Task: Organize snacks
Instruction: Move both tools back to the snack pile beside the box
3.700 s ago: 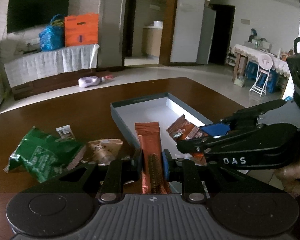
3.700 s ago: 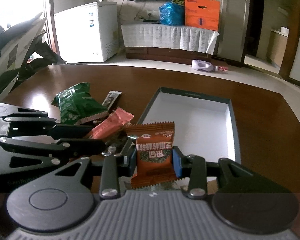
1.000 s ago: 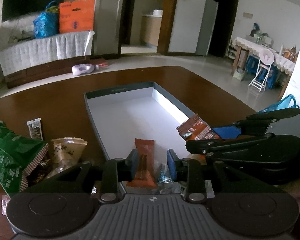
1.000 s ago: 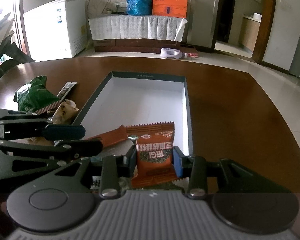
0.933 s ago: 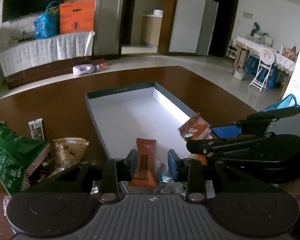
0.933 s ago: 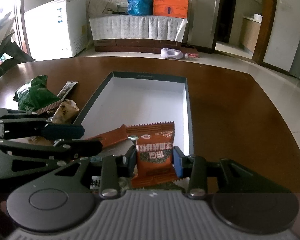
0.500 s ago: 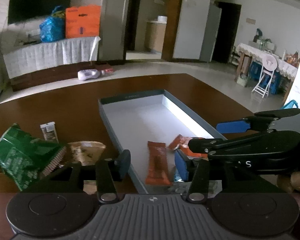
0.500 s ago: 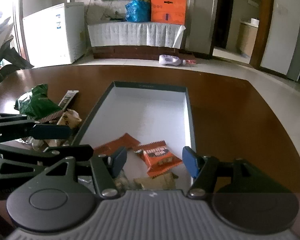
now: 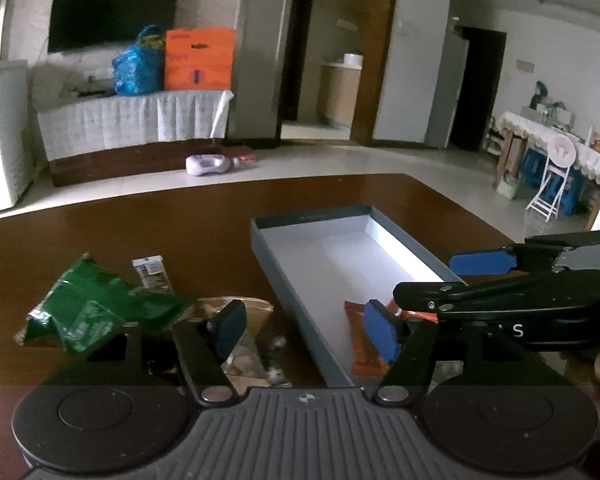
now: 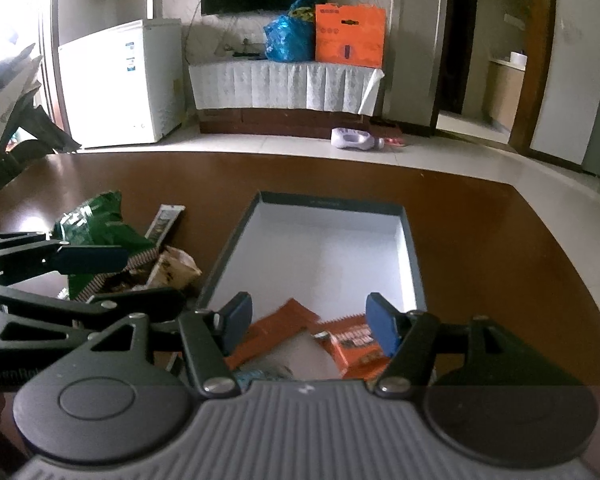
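Observation:
A shallow grey box (image 9: 284,280) (image 10: 414,264) with a white floor lies on the brown table. An orange bar wrapper (image 9: 360,354) (image 10: 274,330) and an orange square snack pack (image 10: 356,346) lie in its near end. My left gripper (image 9: 306,330) is open and empty over the box's near left wall. My right gripper (image 10: 308,320) is open and empty above the two orange packs; it shows at the right in the left wrist view (image 9: 480,280). A green bag (image 9: 88,312) (image 10: 96,232), a beige pack (image 9: 244,344) (image 10: 174,266) and a small sachet (image 9: 152,270) (image 10: 166,220) lie left of the box.
The table (image 10: 500,240) ends in a rounded edge at the right. The room behind holds a white freezer (image 10: 120,84), a cloth-covered bench (image 10: 284,84) and a bottle on the floor (image 10: 354,138).
Both grippers opened and let their orange packs drop into the near end of the box. Both have since pulled back and up. The left gripper shifted left toward the loose snacks.

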Available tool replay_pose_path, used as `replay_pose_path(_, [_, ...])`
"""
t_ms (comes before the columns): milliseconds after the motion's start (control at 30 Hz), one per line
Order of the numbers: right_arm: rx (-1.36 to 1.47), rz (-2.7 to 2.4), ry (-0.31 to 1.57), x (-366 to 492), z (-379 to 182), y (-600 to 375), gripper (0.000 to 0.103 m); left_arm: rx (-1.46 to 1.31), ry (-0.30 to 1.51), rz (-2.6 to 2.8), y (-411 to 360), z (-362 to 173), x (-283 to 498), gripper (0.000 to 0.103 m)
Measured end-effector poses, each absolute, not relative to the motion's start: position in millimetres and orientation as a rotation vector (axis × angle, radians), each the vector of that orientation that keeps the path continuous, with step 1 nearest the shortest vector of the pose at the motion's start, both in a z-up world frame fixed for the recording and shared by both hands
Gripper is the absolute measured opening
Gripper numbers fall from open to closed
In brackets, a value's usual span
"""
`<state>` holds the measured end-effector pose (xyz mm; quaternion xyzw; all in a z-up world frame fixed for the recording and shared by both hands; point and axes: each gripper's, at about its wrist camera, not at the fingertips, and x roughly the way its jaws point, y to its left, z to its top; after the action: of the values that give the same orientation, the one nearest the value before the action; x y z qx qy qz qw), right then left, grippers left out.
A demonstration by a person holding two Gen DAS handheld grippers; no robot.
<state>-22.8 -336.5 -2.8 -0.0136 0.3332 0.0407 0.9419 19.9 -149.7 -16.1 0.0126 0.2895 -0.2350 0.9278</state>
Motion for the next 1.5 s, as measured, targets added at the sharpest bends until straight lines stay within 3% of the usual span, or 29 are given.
replay_pose_path(1500, [-0.104, 0.363, 0.647, 28, 10, -208, 0.084, 0.042, 0.633, -0.387, -47, -27, 2, 0.074])
